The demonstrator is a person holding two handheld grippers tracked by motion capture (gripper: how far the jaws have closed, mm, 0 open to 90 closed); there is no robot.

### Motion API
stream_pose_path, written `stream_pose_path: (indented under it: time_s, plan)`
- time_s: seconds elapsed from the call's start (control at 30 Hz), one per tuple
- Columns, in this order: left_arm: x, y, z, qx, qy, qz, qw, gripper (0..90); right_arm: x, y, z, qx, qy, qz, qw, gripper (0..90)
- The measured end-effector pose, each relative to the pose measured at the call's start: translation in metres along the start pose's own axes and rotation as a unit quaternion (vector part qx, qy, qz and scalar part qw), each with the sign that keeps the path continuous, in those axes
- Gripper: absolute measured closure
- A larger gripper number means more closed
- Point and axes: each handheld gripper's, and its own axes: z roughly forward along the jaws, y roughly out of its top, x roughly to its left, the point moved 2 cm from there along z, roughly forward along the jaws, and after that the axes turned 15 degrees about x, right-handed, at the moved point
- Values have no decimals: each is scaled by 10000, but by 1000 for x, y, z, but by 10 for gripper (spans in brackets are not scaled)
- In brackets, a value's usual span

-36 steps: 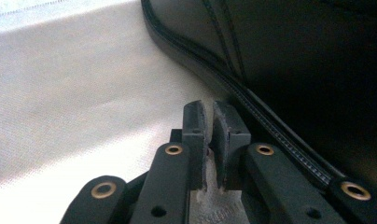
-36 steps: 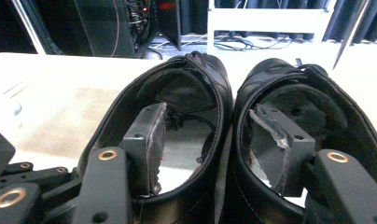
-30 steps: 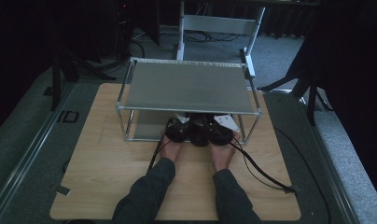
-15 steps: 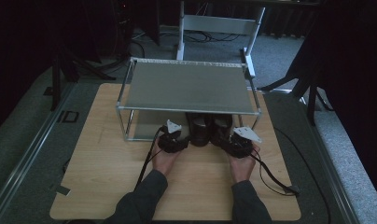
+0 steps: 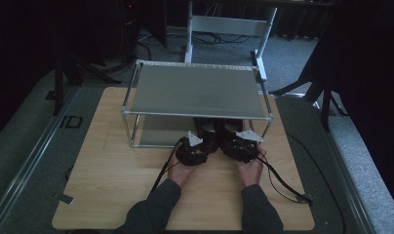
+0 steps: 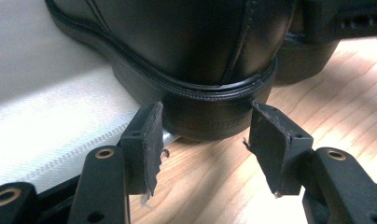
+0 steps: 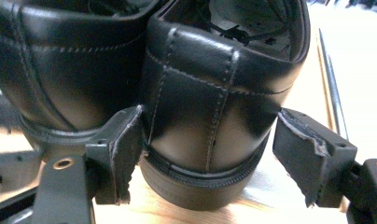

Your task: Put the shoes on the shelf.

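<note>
Two black leather shoes stand side by side under the front edge of a metal rack (image 5: 197, 114), heels toward me: the left shoe (image 5: 210, 130) and the right shoe (image 5: 231, 128). My left gripper (image 5: 194, 146) is open, its pads on either side of the left shoe's heel (image 6: 210, 70) with small gaps. My right gripper (image 5: 240, 144) is open around the right shoe's heel (image 7: 214, 107). One of its pads (image 7: 123, 149) sits in the gap between the two shoes against the heel, and the other stands apart from it. The shoes' toes are hidden under the rack's top shelf.
The rack has a grey top shelf (image 5: 197, 90) and a pale lower shelf (image 6: 46, 107) that the shoes partly rest on. It stands on a wooden table (image 5: 112, 165). Cables (image 5: 283, 178) trail from the grippers across the table. A white chair frame (image 5: 229, 24) stands behind.
The two grippers spread apart and back from the shoes half a second ago. They have since come in again, each with its jaws around a heel.
</note>
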Motion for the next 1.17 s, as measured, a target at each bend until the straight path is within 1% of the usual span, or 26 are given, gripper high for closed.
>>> stream_pose_path:
  time_s: [0.07, 0.1, 0.2, 0.27, 0.33, 0.43, 0.47, 0.53, 0.6, 0.63, 0.67, 0.7, 0.77, 0.83, 0.87, 0.93, 1.03, 1.1, 1.17]
  plan:
    - [0, 0, 0, -5, -1, 34, 10000, 452, 1, 0, 0, 41, -102, -188, 9998, 251]
    - [1, 0, 0, -8, -15, 37, 10000, 452, 1, 0, 0, 44, -104, -213, 9997, 251]
    - [2, 2, 1, 22, -24, 39, 10000, 449, 1, 1, 0, 47, -97, -217, 9997, 250]
    - [3, 3, 2, 26, -16, -5, 10000, 450, 1, 1, 0, 46, -100, -233, 9997, 249]
    - [4, 5, 4, 35, -52, -67, 10000, 451, 0, 1, 1, 49, -100, -236, 9997, 247]
    - [5, 4, 4, 53, -58, -35, 10000, 452, 0, 1, 1, 72, -100, -245, 9996, 240]
    - [5, 3, 3, 87, -29, -39, 10000, 452, 0, 1, 0, 96, -83, -229, 9997, 240]
    - [7, -1, 1, 146, -48, -63, 9999, 427, -1, 0, -3, 121, -11, -232, 9997, 237]
    - [9, -7, -4, 175, -80, -36, 9998, 419, 1, -2, -10, 137, 55, -368, 9992, 217]
    - [10, -11, -7, 185, -81, -18, 9998, 419, 1, -4, -14, 145, 94, -434, 9989, 221]
    - [12, -14, -11, 186, -88, -3, 9998, 419, 0, -7, -18, 161, 217, -460, 9986, 222]
    - [13, -18, -15, 189, -106, -7, 9998, 422, -2, -11, -21, 227, 305, -449, 9983, 224]
    - [17, -25, -23, 228, -62, 10, 9997, 427, -8, -18, -25, 448, 377, -389, 9975, 227]
    - [21, -31, -31, 244, -70, -55, 9997, 435, -17, -26, -28, 639, 541, -314, 9960, 245]
    - [23, -34, -35, 244, -63, -84, 9996, 436, -21, -30, -29, 712, 574, -283, 9954, 246]
    - [26, -39, -41, 255, -32, -98, 9996, 440, -30, -38, -30, 868, 509, -285, 9945, 245]
    - [32, -47, -47, 299, 39, -115, 9995, 439, -41, -49, -29, 1008, 453, -197, 9937, 242]
    - [36, -52, -51, 324, 71, -165, 9993, 440, -46, -53, -27, 1080, 459, -154, 9930, 237]
    - [40, -57, -55, 331, 122, -187, 9992, 439, -50, -55, -25, 1119, 402, -121, 9928, 231]
